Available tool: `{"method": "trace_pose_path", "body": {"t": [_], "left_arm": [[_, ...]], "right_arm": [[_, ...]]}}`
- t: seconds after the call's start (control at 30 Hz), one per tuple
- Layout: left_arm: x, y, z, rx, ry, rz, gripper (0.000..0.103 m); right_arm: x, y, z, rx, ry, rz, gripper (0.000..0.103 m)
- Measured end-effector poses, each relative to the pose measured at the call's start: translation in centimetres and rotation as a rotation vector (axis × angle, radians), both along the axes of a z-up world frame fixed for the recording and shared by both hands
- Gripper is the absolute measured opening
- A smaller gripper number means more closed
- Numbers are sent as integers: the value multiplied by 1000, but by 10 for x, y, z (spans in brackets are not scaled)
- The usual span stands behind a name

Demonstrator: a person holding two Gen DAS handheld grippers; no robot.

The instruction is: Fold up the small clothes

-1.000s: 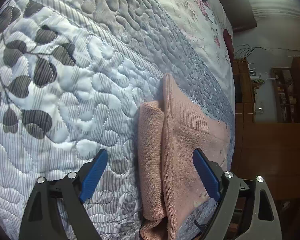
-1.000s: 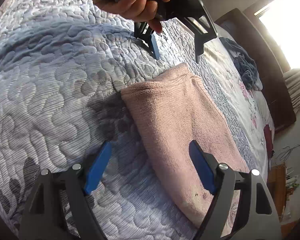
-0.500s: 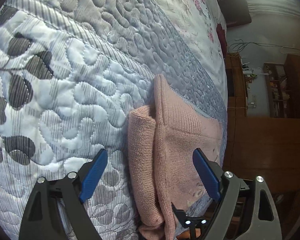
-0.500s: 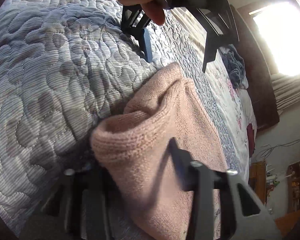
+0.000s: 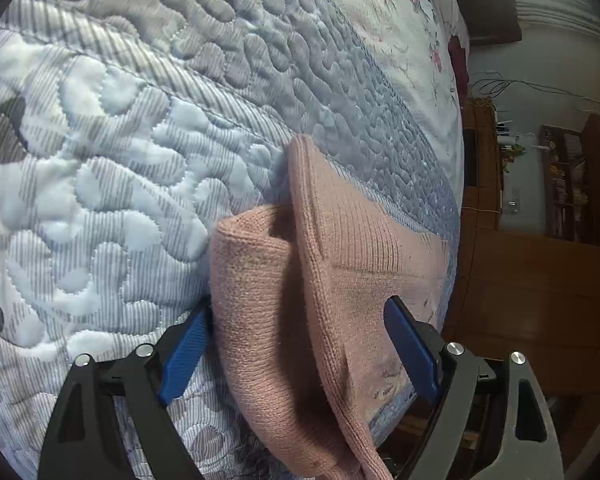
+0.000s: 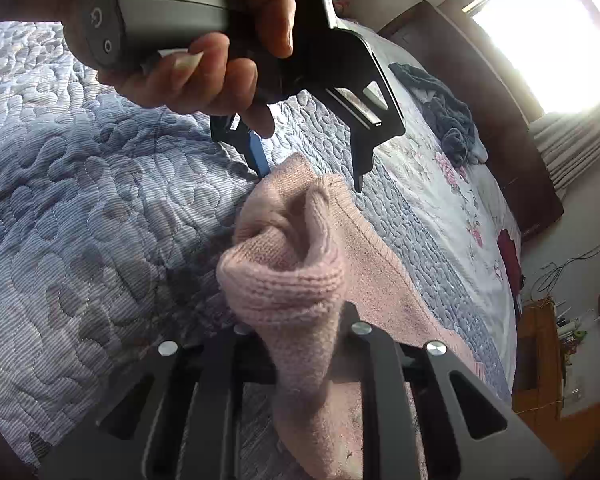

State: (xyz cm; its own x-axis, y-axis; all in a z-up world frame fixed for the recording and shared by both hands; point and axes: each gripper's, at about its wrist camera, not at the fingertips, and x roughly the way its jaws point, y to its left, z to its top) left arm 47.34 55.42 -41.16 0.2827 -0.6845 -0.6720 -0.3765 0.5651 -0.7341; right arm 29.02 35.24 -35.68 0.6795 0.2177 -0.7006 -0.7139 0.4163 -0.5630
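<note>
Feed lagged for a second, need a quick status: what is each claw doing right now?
Left claw: open, its blue fingers straddling the pink knit garment, not clamped.
Right claw: shut on the pink knit garment, a bunched fold pinched and lifted.

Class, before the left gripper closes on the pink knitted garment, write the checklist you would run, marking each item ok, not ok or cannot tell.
1. Right gripper shut on the pink knitted garment, its end bunched and raised: ok.
2. Left gripper open, blue fingers either side of the garment's other end: ok.
3. Both layers of the fold between the left fingers: cannot tell.
4. Garment lying flat for folding: not ok, it is creased and ridged.
5. Quilted grey-blue bedspread beside the garment free of other clothes: ok.
6. Dark blue bundle of clothing well away by the headboard: ok.
</note>
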Motion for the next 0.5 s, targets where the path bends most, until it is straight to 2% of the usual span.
{"method": "trace_pose_path", "body": {"t": [0.2,0.27,0.33,0.4,0.43,0.5], "left_arm": [[8,-9,0,31,17,-21,83],[7,-10,-2,43,21,-23,78],[8,-7,-4,53,27,-21,65],[5,-2,-5,44,30,-9,60],[3,-2,-5,43,26,-13,60],[3,-3,-6,45,23,-29,61]], "right_arm": [[7,-1,-7,-8,16,2,11],[1,1,-13,-23,10,17,12],[-13,2,-22,-69,-3,49,19],[-30,-5,-26,-79,-53,84,49],[-38,-9,-28,-82,-74,101,53],[-48,-11,-37,-120,-100,121,54]]}}
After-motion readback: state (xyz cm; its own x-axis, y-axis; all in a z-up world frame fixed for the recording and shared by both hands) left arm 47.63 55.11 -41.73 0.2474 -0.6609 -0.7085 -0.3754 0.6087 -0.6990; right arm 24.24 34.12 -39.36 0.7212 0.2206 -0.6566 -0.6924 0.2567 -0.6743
